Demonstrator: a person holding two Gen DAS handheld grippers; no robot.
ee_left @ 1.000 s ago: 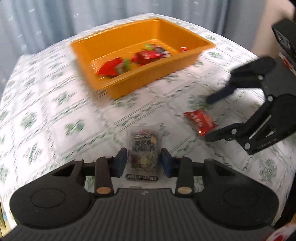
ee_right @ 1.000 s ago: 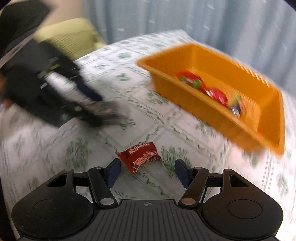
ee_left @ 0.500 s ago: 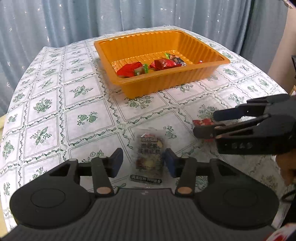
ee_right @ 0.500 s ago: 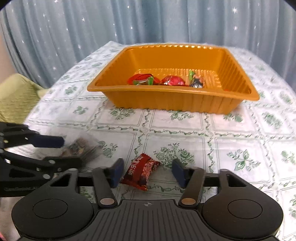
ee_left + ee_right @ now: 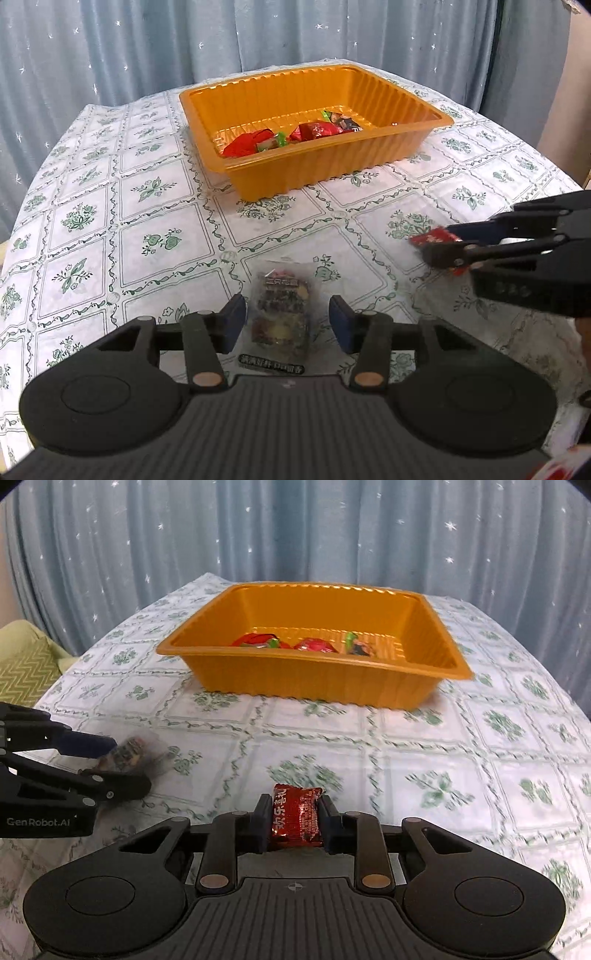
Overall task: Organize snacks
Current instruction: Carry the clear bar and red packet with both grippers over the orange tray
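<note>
An orange tray (image 5: 314, 173) with several wrapped snacks (image 5: 303, 133) stands at the far middle of the table. A clear packet of dark snacks (image 5: 280, 314) lies flat on the tablecloth between the fingers of my left gripper (image 5: 288, 323). That gripper is open, with a gap on each side of the packet. My right gripper (image 5: 295, 819) is closing, and its pads press both sides of a red snack packet (image 5: 295, 816) just above the cloth. From the left wrist view the right gripper (image 5: 439, 243) is at the right, the red packet (image 5: 430, 236) in its tips.
A floral tablecloth (image 5: 443, 738) covers the rounded table, which drops off at the left and right. Blue star-patterned curtains (image 5: 295, 535) hang behind it. A green cushion (image 5: 22, 664) lies beyond the left edge. The left gripper (image 5: 127, 764) is left of the right one.
The right jaws have closed onto the red packet, which now stands upright between the pads. The left jaws have widened a little around the clear packet. Both views have steadied.
</note>
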